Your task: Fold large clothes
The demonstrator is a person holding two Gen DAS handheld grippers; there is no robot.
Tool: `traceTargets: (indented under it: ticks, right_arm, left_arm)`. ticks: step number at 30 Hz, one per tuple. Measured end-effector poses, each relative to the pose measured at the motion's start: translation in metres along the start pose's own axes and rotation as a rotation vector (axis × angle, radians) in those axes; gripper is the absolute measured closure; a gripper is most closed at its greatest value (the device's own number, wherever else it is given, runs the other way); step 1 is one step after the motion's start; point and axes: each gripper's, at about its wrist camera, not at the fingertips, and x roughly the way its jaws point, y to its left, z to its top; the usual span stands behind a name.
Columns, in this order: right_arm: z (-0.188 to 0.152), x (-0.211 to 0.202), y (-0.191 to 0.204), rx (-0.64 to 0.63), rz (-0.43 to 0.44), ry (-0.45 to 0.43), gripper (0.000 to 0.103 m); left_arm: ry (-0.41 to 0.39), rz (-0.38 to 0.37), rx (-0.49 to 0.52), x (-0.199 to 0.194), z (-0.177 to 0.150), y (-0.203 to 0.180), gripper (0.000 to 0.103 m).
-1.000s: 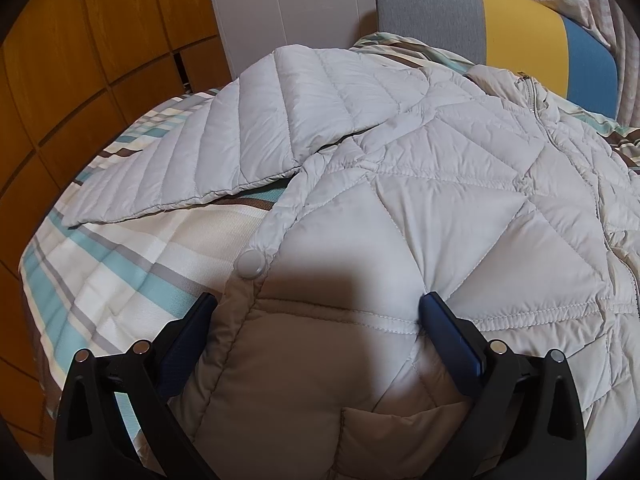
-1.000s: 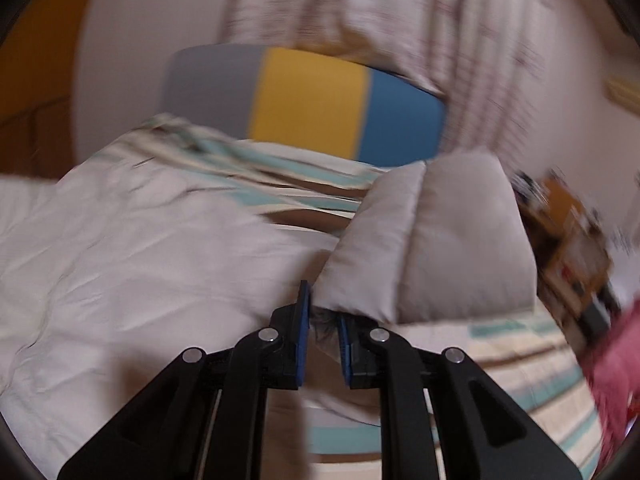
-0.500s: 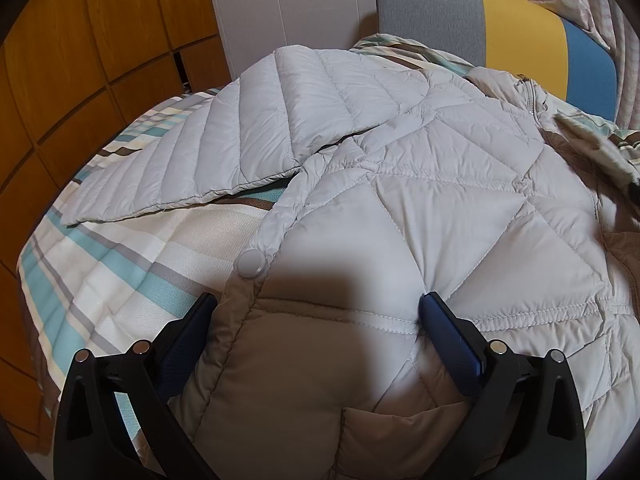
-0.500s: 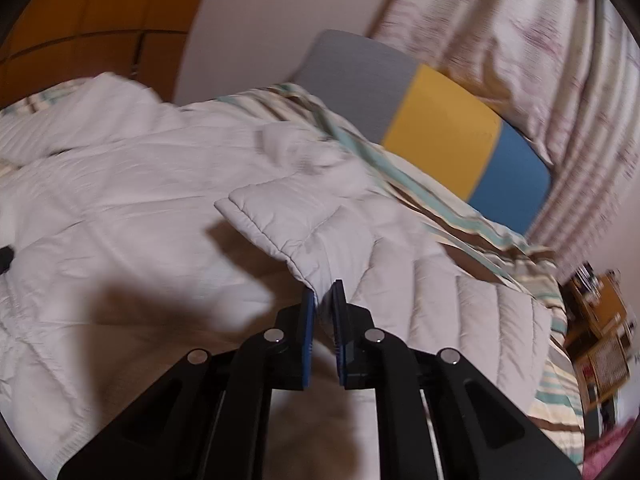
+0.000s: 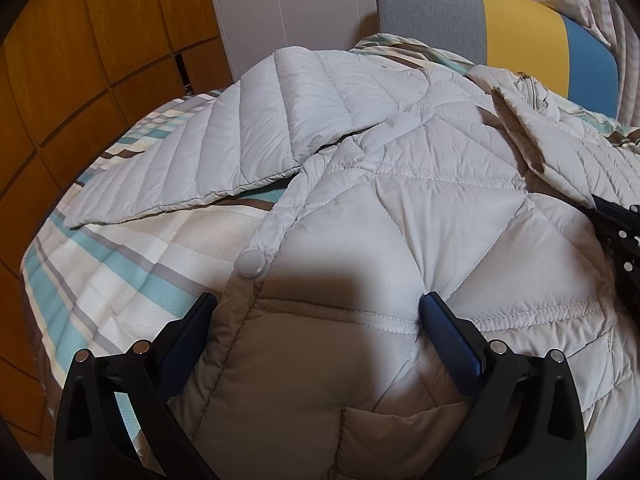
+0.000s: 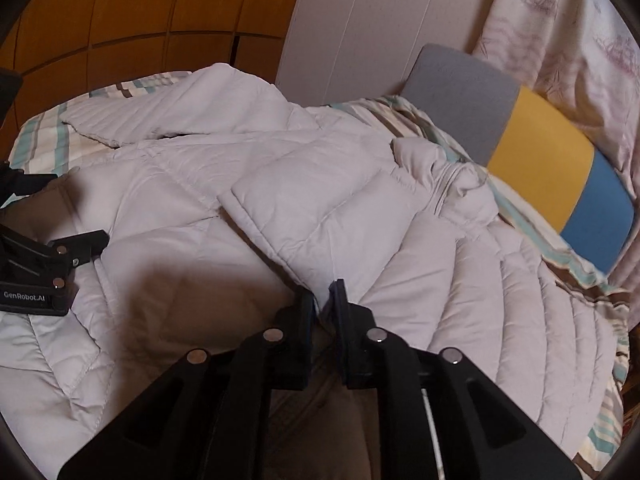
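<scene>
A pale grey quilted down jacket (image 5: 420, 216) lies spread on a striped bed; it also fills the right wrist view (image 6: 192, 184). My left gripper (image 5: 316, 312) is open, its jaws wide apart over the jacket's lower hem near a snap button (image 5: 251, 264). My right gripper (image 6: 323, 300) is shut on the cuff edge of the jacket's sleeve (image 6: 320, 216), which lies folded across the jacket's body. The other sleeve (image 5: 224, 140) stretches out flat to the left. The right gripper shows at the right edge of the left wrist view (image 5: 620, 232).
The bed has a striped teal, white and brown cover (image 5: 112, 264). A grey, yellow and blue headboard (image 5: 520, 24) stands at the far end. Wooden wardrobe panels (image 5: 80, 60) run along the left. Patterned curtains (image 6: 560, 32) hang at the right.
My right gripper has carried the sleeve from the bed's right side leftward over the jacket's body. The left gripper has stayed open in place.
</scene>
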Motion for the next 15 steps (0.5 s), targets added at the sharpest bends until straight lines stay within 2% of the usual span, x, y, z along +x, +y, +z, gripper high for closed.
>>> traceTargets:
  ticks: [1,2,3,6,8,11,15]
  right_arm:
    - [0.001,-0.001,-0.002,0.006,0.011,0.002,0.075]
    - [0.002,-0.004,-0.005,0.015,0.012,-0.007,0.058]
    - [0.001,-0.011,-0.006,0.023,0.007,-0.019,0.054]
    - [-0.004,-0.036,-0.022,0.092,0.017,-0.035,0.054]
    - [-0.011,-0.055,-0.031,0.143,-0.004,-0.042,0.054]
    - [-0.023,-0.076,-0.058,0.243,-0.074,-0.046,0.054]
    - [-0.045,-0.100,-0.108,0.431,-0.197,-0.047,0.055]
  left_arm:
    - [0.005,0.013,0.011,-0.001,0.002,-0.002,0.003]
    - [0.010,0.024,0.024,-0.002,0.003,-0.004,0.003]
    - [0.019,0.036,0.042,-0.005,0.007,-0.006,0.003]
    - [0.017,0.018,0.044,-0.020,0.018,-0.010,0.003]
    - [-0.028,-0.024,-0.001,-0.038,0.032,-0.015,0.003]
    - [-0.086,-0.098,-0.062,-0.055,0.056,-0.036,0.003]
    - [-0.074,-0.162,0.009,-0.040,0.085,-0.094,0.003]
